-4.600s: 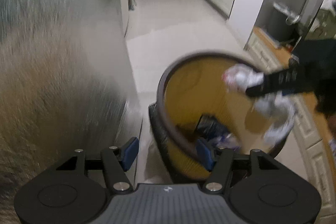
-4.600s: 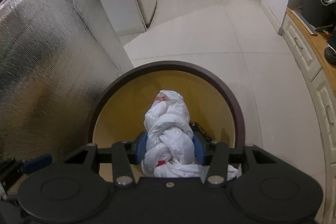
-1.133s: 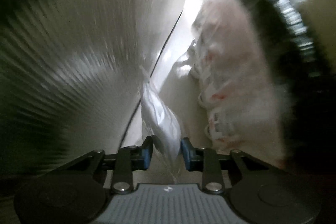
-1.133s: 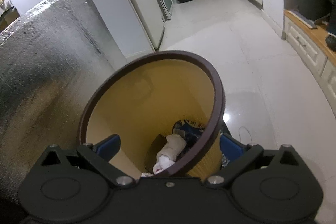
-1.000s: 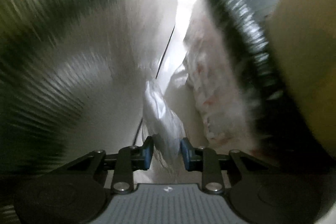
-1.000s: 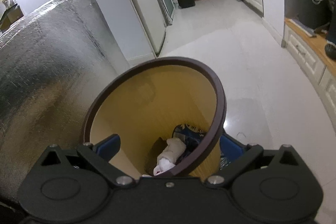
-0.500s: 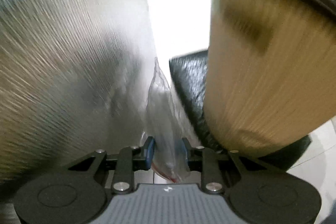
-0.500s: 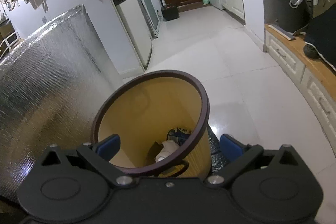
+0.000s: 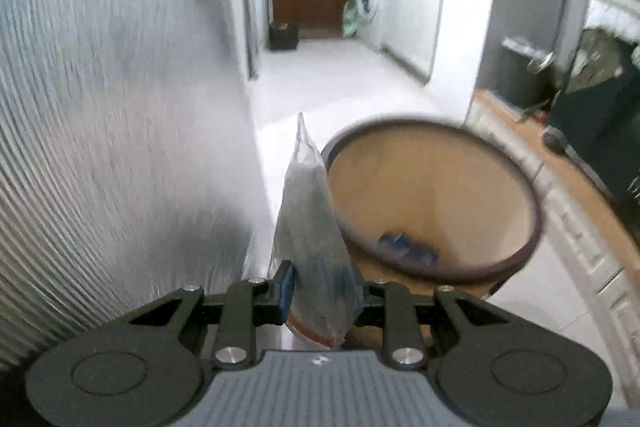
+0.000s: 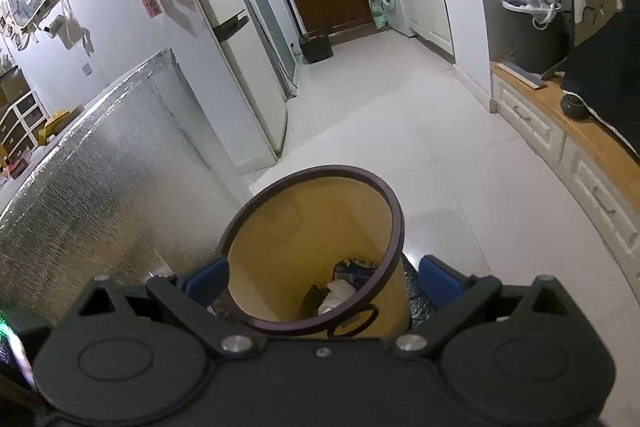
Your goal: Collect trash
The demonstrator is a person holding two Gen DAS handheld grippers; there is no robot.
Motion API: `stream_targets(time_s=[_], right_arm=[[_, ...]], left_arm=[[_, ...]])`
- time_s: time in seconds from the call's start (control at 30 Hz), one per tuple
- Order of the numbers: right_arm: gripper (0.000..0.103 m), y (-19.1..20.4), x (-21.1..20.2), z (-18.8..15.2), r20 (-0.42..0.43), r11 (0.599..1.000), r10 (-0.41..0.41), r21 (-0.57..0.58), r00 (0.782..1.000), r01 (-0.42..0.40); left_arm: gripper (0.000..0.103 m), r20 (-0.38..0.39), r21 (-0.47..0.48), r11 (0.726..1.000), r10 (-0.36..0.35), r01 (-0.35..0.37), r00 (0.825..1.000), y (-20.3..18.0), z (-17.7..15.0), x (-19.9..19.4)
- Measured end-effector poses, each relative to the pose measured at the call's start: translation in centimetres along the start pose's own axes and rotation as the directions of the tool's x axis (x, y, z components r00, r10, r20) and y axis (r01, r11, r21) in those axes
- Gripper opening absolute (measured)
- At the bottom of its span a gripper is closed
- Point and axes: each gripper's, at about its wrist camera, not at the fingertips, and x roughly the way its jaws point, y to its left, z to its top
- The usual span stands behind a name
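Trash bin (image 9: 432, 195) stands on the floor beside the foil-covered panel (image 9: 120, 127), rim up, scraps at its bottom. Right gripper (image 10: 324, 277) hangs over the bin, jaws spread and empty. Left gripper (image 9: 322, 293) pinches a clear plastic bag (image 9: 310, 227) — long axis pointing away along the fingers, just left of the bin's rim, so the drop lies forward and to the right.
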Motion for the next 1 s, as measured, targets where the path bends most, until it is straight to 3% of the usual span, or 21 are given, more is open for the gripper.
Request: stream_targets(time_s=[0.17,0.33,0.4,0.47,0.5,0.67,0.77,1.0], right_arm=[[0.103,0.6,0.2,0.3,-0.024,1.0,-0.02,-0.016,0.999,0.02],[0.103,1.0,-0.3,1.2,-0.013,0.999,-0.046,-0.022,0.999,0.046],[0.103,1.0,-0.6,1.6,-0.005,0.998,-0.054,-0.012,0.999,0.054],[0.103,0.9,-1.0,2.0,0.01,0.998,-0.055,0.004,0.998,0.055],[0.103,0.8,-1.3,2.1,0.019,0.998,-0.058,0.012,0.998,0.058],[0.103,0.9,-2.3,2.2,0.024,0.997,-0.078,0.026,0.997,0.077],[0.103,1.2,-2.6,2.3,0.012,0.997,-0.082,0.013,0.997,0.082],[0.103,2.7,-4.8,3.5,0.051,0.995,-0.094,-0.022,0.994,0.095]], left_arm=[[0.028,0.027,0.044,0.996,-0.076,0.075,0.997,-3.1,3.6,-0.7],[0.033,-0.031,0.069,0.989,-0.128,0.13,0.991,-4.8,7.3,0.8],[0.044,-0.041,0.082,0.987,-0.139,0.142,0.99,-5.1,8.4,1.4],[0.081,-0.044,0.095,0.985,-0.143,0.147,0.989,-5.0,8.7,1.9],[0.087,-0.041,0.096,0.985,-0.141,0.144,0.989,-4.8,8.8,1.6],[0.09,-0.061,0.092,0.983,-0.152,0.157,0.987,-4.3,8.6,1.3],[0.101,-0.076,0.067,0.985,-0.157,0.162,0.985,-3.9,8.4,0.0],[0.103,-0.074,0.063,0.98,-0.185,0.189,0.98,-3.2,9.1,-4.8]])
